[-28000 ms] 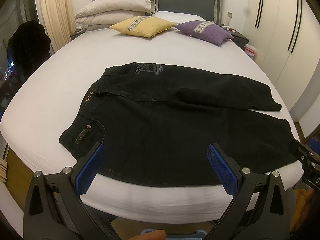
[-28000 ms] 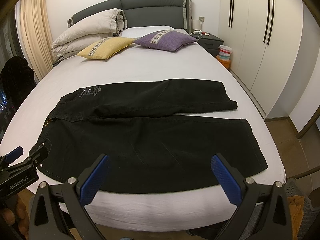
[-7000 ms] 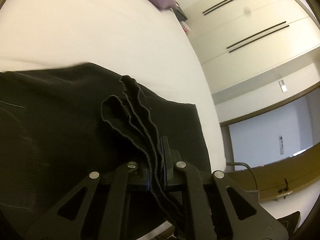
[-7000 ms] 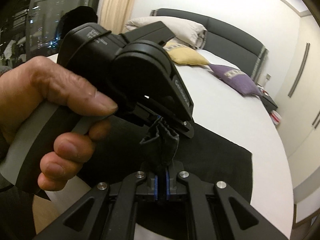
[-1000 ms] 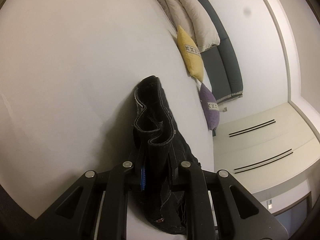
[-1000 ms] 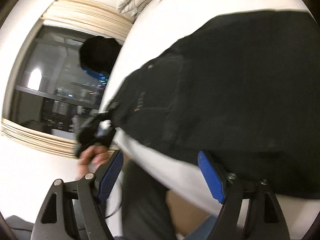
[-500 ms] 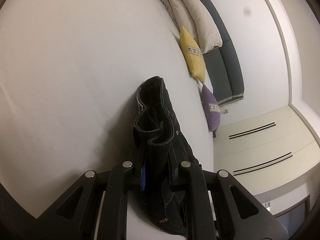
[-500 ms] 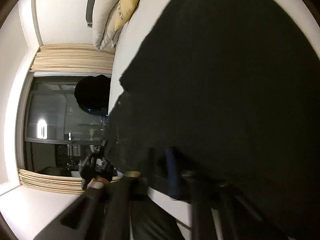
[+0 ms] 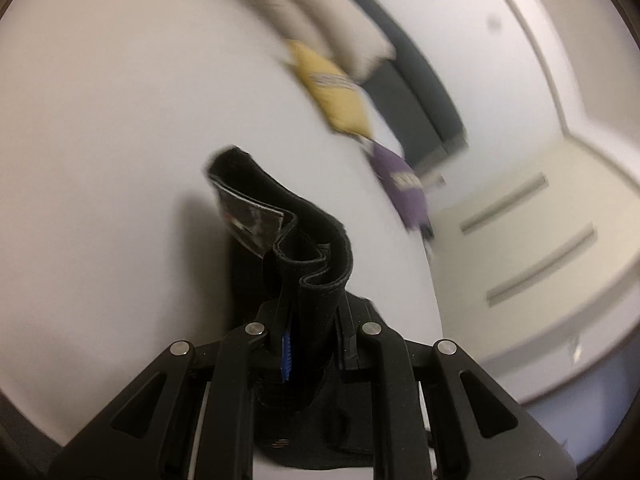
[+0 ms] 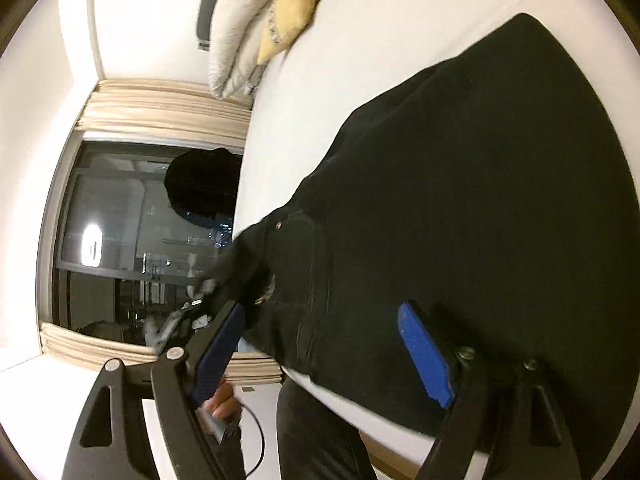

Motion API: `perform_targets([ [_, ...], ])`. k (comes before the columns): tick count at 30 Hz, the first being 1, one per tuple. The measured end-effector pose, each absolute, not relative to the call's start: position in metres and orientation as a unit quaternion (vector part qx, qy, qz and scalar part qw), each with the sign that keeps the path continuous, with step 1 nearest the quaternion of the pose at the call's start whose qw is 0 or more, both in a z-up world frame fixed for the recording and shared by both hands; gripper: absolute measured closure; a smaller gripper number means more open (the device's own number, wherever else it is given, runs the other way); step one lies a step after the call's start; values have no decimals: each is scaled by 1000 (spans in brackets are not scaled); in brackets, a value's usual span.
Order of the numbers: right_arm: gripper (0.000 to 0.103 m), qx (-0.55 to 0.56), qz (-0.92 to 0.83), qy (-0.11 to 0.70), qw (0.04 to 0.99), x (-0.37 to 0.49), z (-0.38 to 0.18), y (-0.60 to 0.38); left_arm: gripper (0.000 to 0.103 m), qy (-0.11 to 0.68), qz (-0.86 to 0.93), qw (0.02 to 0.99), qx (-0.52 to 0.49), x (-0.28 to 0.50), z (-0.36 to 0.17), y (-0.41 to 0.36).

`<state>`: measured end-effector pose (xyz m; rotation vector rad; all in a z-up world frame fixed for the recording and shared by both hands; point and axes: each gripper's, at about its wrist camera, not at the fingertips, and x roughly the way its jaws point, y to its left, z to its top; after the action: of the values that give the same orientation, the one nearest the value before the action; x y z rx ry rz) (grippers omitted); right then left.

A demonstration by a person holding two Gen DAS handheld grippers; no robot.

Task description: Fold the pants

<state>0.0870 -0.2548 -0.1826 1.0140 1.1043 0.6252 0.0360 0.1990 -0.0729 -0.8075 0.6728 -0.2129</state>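
Left wrist view: left gripper [image 9: 308, 344] clamps the bunched waistband of the black denim pants [image 10: 460, 208], lying across the white bed [image 9: 100, 140]. Right gripper [image 10: 324, 348] gapes wide at six o'clock, empty. Mid-fold, probably; next, grip the near edge.

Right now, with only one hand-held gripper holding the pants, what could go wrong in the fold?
1. The left hand-held gripper pinches a thick bunched edge of the pants; layers may slip out.
2. The right hand-held gripper is open and holds nothing, so the fold may drag crooked.
3. The pants lie near the bed edge and could slide off.
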Motion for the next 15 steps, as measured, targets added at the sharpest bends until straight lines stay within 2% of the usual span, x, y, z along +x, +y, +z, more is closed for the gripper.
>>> perform_targets([
  [3,21,459,283,495,681,102,-180,-263,90,330,-163,882,-294,45,-45,124],
  [6,20,472,291,482,678,113,-170,-275,90,360,-233,877,-216,42,-54,38],
  [9,15,487,294,464,679,113,-163,-297,90,399,-261,855,-204,35,-83,-8],
  [15,15,481,279,481,678,120,-166,-315,90,414,-294,855,-104,6,-95,-72],
])
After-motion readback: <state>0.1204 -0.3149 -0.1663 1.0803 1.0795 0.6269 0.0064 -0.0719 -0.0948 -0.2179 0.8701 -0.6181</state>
